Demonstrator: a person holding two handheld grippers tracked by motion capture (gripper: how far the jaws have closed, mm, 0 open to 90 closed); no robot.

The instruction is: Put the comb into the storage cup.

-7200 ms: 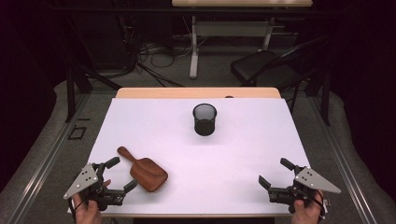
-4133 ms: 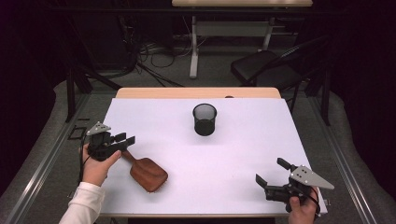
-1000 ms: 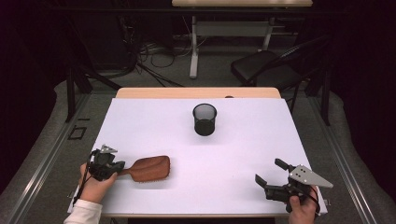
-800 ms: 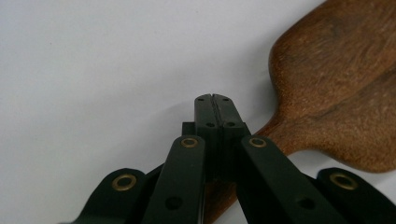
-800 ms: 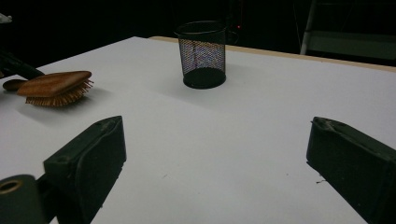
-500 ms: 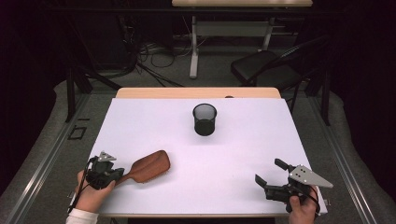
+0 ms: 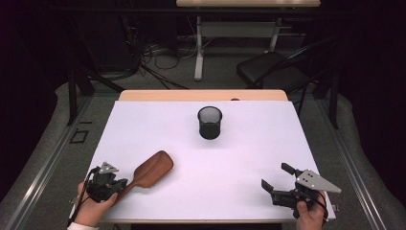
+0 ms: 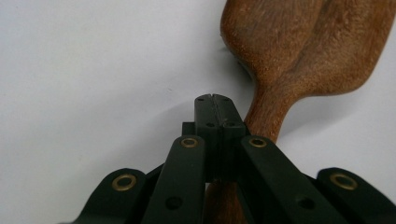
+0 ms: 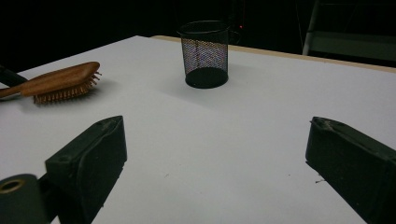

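Observation:
A brown wooden hairbrush (image 7: 154,168) lies bristles down on the white table (image 7: 239,158), its head toward the middle and its handle (image 8: 264,116) running back to the near left. My left gripper (image 7: 119,183) is at the near-left corner with its jaws pressed together (image 8: 215,99). Nothing is between them, and the handle passes just under and beside their tips. My right gripper (image 7: 276,176) stays low at the near-right corner, jaws wide apart (image 9: 215,149) and holding nothing. The hairbrush (image 9: 63,81) sits far off to its left.
A black mesh pen cup (image 7: 209,122) stands upright at the back middle of the table, also seen ahead of the right gripper (image 9: 205,53). A wooden strip (image 7: 201,95) edges the far side. Chairs, desk legs and cables fill the dark floor beyond.
The left gripper has drawn toward the near edge, and the brush handle has swung with it. The brush now points up and to the right instead of lying sideways. The right gripper has stayed put.

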